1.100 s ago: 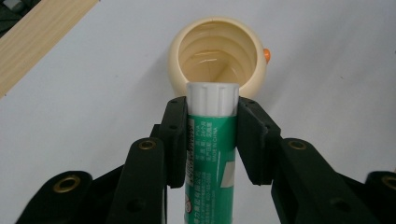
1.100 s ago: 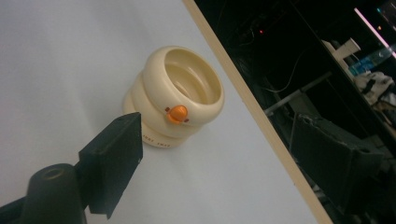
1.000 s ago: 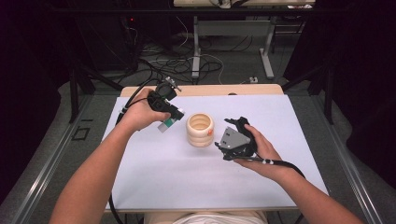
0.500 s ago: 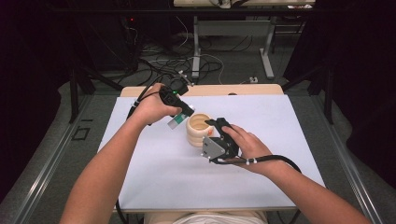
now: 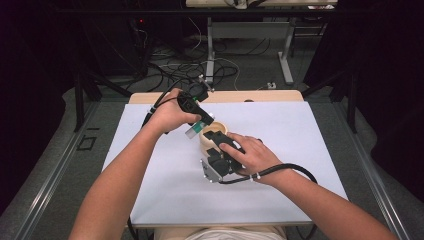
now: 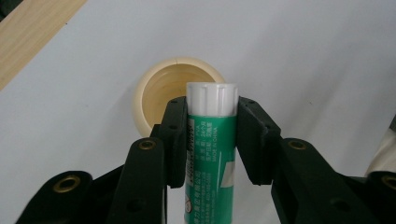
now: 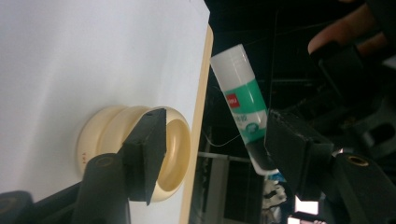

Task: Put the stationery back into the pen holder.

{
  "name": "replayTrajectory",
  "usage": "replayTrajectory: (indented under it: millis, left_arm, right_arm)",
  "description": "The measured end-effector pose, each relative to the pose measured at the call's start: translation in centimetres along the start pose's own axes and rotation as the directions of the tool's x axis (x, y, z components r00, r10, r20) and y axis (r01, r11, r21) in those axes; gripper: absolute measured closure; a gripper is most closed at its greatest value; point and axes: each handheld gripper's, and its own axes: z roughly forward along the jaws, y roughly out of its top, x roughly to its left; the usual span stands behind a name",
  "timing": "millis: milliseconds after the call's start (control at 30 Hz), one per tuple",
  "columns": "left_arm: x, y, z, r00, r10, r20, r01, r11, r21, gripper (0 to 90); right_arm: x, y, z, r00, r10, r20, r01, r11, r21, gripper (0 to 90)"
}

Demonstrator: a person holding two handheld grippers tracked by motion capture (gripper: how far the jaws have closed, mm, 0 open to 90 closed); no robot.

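A cream, ribbed cup point(image 5: 204, 143) stands on the white table sheet point(image 5: 150, 175), a little behind the middle. My left gripper point(image 5: 200, 122) is shut on a green glue stick with a white cap point(image 5: 194, 131) and holds it tilted just above and left of the cup. Along the jaws, the glue stick point(image 6: 211, 140) points at the cup's open mouth point(image 6: 161, 91), with my left gripper point(image 6: 212, 121) clamped on its upper body. My right gripper point(image 7: 219, 135) stands open. One of its jaws lies over the cup's rim point(image 7: 175, 140), the other is off to the side below the glue stick point(image 7: 240, 102).
The sheet has free room in front and on both sides of the cup. A wooden table edge point(image 5: 250, 96) runs along the back. Beyond it are cables on the floor point(image 5: 200, 65) and metal table legs point(image 5: 287, 50).
My right gripper has moved left from beside the cup onto its rim. My left gripper has carried the glue stick right, to just above the cup.
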Motion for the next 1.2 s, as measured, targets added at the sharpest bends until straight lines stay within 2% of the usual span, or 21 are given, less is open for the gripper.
replayTrajectory:
  millis: [33, 200, 300, 400, 500, 533, 633, 667, 733, 800, 833, 900, 933, 967, 1000, 1067, 1100, 1133, 1167, 1200]
  left_arm:
    - [0.0, 0.0, 0.0, 1.0, -0.002, 0.0, 0.002, 1.0, 0.001, 66.0]
    - [-0.1, 0.1, 0.1, 0.9999, -0.011, 0.005, 0.011, 0.9999, 0.001, 66.0]
    - [-0.1, 0.2, 0.2, 0.9998, -0.017, 0.009, 0.017, 0.9999, 0.005, 66.0]
    - [-0.1, 0.3, 0.3, 0.9997, -0.019, 0.014, 0.018, 0.9998, 0.011, 66.0]
    - [-0.3, 0.4, 0.5, 0.9995, -0.024, 0.02, 0.024, 0.9996, 0.014, 66.0]
    - [-0.3, 0.4, 0.5, 0.9995, -0.025, 0.021, 0.025, 0.9996, 0.016, 66.0]
    - [-0.5, 0.5, 0.6, 0.9993, -0.026, 0.027, 0.026, 0.9995, 0.016, 66.0]
    - [-0.5, 0.6, 0.7, 0.9992, -0.024, 0.033, 0.023, 0.9995, 0.019, 66.0]
    - [-0.7, 0.6, 0.8, 0.9988, -0.029, 0.039, 0.028, 0.9993, 0.022, 66.0]
    - [-0.7, 0.6, 0.8, 0.9986, -0.031, 0.042, 0.03, 0.9993, 0.024, 66.0]
    - [-0.7, 0.6, 0.8, 0.9986, -0.032, 0.043, 0.031, 0.9992, 0.025, 66.0]
    - [-0.7, 0.6, 0.9, 0.9983, -0.034, 0.046, 0.033, 0.9992, 0.024, 66.0]
    - [-0.7, 0.7, 0.9, 0.9982, -0.034, 0.049, 0.033, 0.9992, 0.022, 66.0]
    - [-0.7, 0.7, 1.0, 0.9979, -0.037, 0.053, 0.036, 0.9991, 0.023, 66.0]
    - [-0.7, 0.7, 1.1, 0.9981, -0.035, 0.051, 0.034, 0.9991, 0.024, 66.0]
    - [-0.7, 0.8, 1.2, 0.998, -0.036, 0.053, 0.035, 0.9991, 0.026, 66.0]
    - [-0.8, 0.8, 1.2, 0.9979, -0.035, 0.054, 0.033, 0.9991, 0.027, 66.0]
    - [-0.8, 0.8, 1.3, 0.9982, -0.032, 0.051, 0.031, 0.9991, 0.028, 66.0]
    - [-0.8, 0.8, 1.3, 0.9985, -0.029, 0.046, 0.028, 0.9992, 0.027, 65.9]
    - [-0.8, 0.8, 1.3, 0.9987, -0.027, 0.043, 0.026, 0.9993, 0.028, 65.9]
  right_arm:
    - [0.0, 0.0, 0.2, 0.9999, -0.012, 0.005, 0.012, 1.0, -0.015, 40.4]
    - [0.4, 0.3, 0.5, 0.9951, -0.094, 0.03, 0.094, 0.996, 0.003, 42.5]
    - [0.6, 0.5, 0.8, 0.9872, -0.152, 0.049, 0.151, 0.988, 0.009, 43.9]
    - [0.8, 0.7, 1.0, 0.9798, -0.188, 0.067, 0.188, 0.982, 0.013, 44.7]
    - [0.8, 1.0, 1.3, 0.9679, -0.241, 0.071, 0.24, 0.971, 0.018, 45.5]
    - [1.0, 1.1, 1.5, 0.9679, -0.24, 0.073, 0.239, 0.971, 0.027, 45.9]
    - [1.0, 1.3, 2.0, 0.9586, -0.275, 0.076, 0.273, 0.961, 0.037, 48.1]
    - [1.2, 1.3, 2.2, 0.9577, -0.275, 0.085, 0.272, 0.961, 0.041, 48.8]
    - [1.2, 1.4, 2.6, 0.9505, -0.3, 0.079, 0.297, 0.953, 0.052, 51.0]
    - [1.4, 1.5, 2.9, 0.9489, -0.306, 0.076, 0.302, 0.951, 0.064, 51.7]
    - [1.4, 1.4, 3.1, 0.9452, -0.315, 0.087, 0.31, 0.949, 0.059, 52.1]
    - [1.4, 1.5, 3.4, 0.9448, -0.319, 0.075, 0.314, 0.947, 0.07, 52.3]
    - [1.3, 1.5, 3.6, 0.9403, -0.333, 0.072, 0.328, 0.942, 0.067, 52.9]
    - [1.4, 1.5, 3.8, 0.9381, -0.331, 0.102, 0.326, 0.943, 0.062, 53.6]
    - [1.3, 1.6, 3.9, 0.9368, -0.34, 0.083, 0.335, 0.94, 0.072, 54.4]
    - [1.2, 1.7, 4.3, 0.9295, -0.352, 0.109, 0.347, 0.935, 0.069, 55.2]
    - [1.1, 1.8, 4.3, 0.9287, -0.361, 0.085, 0.355, 0.932, 0.079, 56.4]
    - [1.1, 1.8, 4.5, 0.9253, -0.367, 0.096, 0.36, 0.929, 0.082, 57.3]
    - [1.1, 1.9, 4.6, 0.9175, -0.381, 0.115, 0.374, 0.924, 0.076, 57.7]
    - [1.0, 2.0, 4.7, 0.9194, -0.385, 0.081, 0.378, 0.922, 0.087, 59.1]
